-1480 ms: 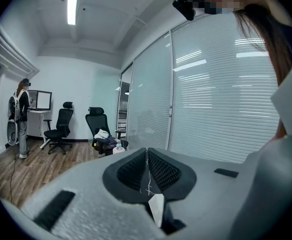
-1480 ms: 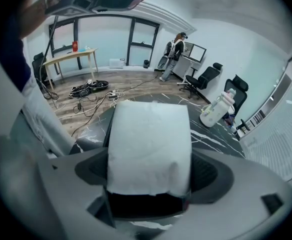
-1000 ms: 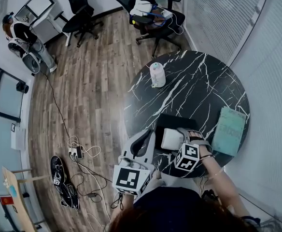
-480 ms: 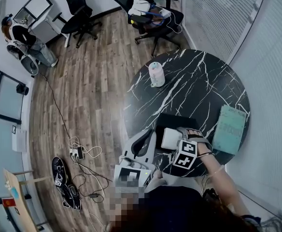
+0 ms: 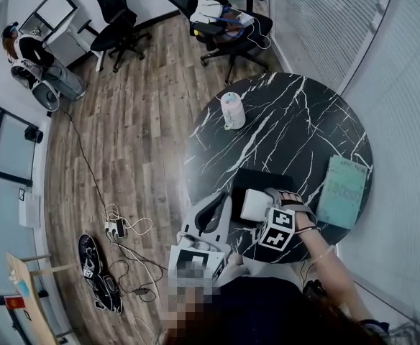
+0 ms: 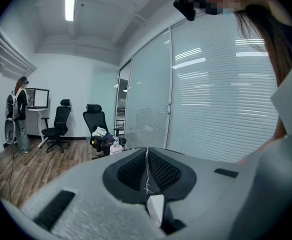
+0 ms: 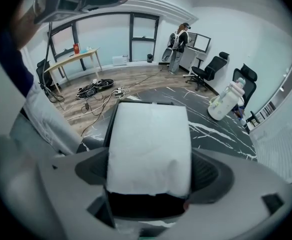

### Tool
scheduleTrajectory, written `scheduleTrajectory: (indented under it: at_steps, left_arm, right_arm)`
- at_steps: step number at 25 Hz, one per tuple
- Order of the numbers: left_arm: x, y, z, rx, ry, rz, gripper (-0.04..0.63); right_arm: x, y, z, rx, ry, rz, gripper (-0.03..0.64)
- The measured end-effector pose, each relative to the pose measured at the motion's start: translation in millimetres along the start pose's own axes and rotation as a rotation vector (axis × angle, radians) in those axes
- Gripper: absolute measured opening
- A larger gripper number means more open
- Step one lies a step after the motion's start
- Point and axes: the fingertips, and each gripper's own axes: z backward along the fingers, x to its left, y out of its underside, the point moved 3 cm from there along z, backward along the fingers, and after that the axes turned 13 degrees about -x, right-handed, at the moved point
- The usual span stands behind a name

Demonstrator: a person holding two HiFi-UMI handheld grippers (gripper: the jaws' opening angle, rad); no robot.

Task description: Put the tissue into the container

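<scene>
Tissue [image 7: 148, 149] sitting clamped between the right gripper's [image 7: 151, 176] jaws, long axis pointing straight ahead of them, black container [image 7: 111, 121] lying just beneath, left gripper [image 6: 147, 171] hanging empty, jaws pressed together.

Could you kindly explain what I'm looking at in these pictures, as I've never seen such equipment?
No robot here: a person holds tongs in each hand. One picture comes from a camera on the person's head, looking down; the other two from cameras riding on the tongs. On the round black marble table are a white bottle, a teal flat item and a black tray near the person. The right tongs are closed on a white tissue over that tray. The left tongs are shut and empty, beside the table's edge.
</scene>
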Motion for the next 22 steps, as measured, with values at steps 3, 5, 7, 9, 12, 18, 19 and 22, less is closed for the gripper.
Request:
scheduleTrajectory:
  at_steps: [3,5,7,9,12,18,19,22]
  left_arm:
    - [-0.9,1.0,-0.5,0.003,0.004,0.002,0.038]
    - [-0.7,1.5,-0.7,0.003,0.005,0.001,0.038]
    - [-0.2,1.9,-0.9,0.006,0.004,0.0,0.038]
    - [-0.2,2.0,-0.6,0.008,0.003,0.0,0.038]
    - [-0.9,1.6,0.3,0.012,0.008,-0.007,0.038]
    - [-2.0,1.8,-1.2,0.018,0.012,-0.003,0.038]
    - [-2.4,1.9,-1.3,0.019,0.014,-0.004,0.038]
    - [-2.8,2.4,-0.5,0.023,0.018,-0.006,0.038]
  right_arm:
    - [0.8,0.7,-0.5,-0.008,-0.009,-0.005,0.434]
    - [0.5,1.4,-1.3,-0.013,-0.012,-0.006,0.434]
    - [-0.1,1.8,-1.6,-0.016,-0.016,-0.004,0.434]
    - [0.1,2.0,-1.4,-0.019,-0.022,-0.002,0.434]
    - [1.1,1.7,-0.5,-0.021,-0.031,-0.004,0.434]
    - [0.1,1.2,-0.1,-0.025,-0.045,-0.011,0.434]
    - [-0.4,0.9,0.0,-0.026,-0.043,-0.011,0.434]
    - [-1.4,-1.6,0.2,-0.026,-0.037,-0.014,0.436]
